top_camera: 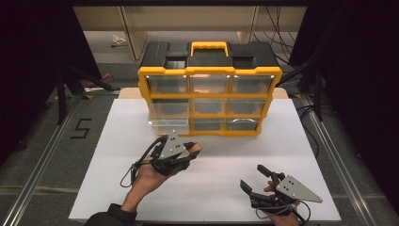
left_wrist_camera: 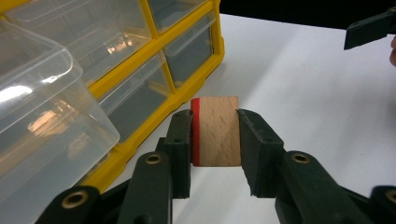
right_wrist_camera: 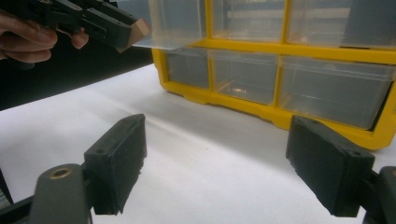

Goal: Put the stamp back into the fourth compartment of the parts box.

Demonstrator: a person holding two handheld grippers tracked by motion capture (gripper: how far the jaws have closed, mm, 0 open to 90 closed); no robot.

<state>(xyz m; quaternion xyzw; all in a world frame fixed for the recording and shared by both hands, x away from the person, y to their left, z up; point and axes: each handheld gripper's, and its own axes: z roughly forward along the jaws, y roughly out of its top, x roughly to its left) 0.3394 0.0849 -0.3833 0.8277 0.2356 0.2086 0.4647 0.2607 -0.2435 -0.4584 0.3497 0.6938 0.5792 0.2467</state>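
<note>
Gripping a red-edged wooden block (left_wrist_camera: 215, 131), the left claw (left_wrist_camera: 215, 140) nears the pulled-out drawer (left_wrist_camera: 42, 126); right claw (right_wrist_camera: 231, 163) gapes empty.

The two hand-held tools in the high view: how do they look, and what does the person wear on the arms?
Each tool is black, with two blocky black jaws on arms pinned with brass-coloured rivets. The left tool and the right tool both carry a grey three-cornered plate with small dots on top. A thin black cable loops from the left tool. The left arm has a dark sleeve.
</note>
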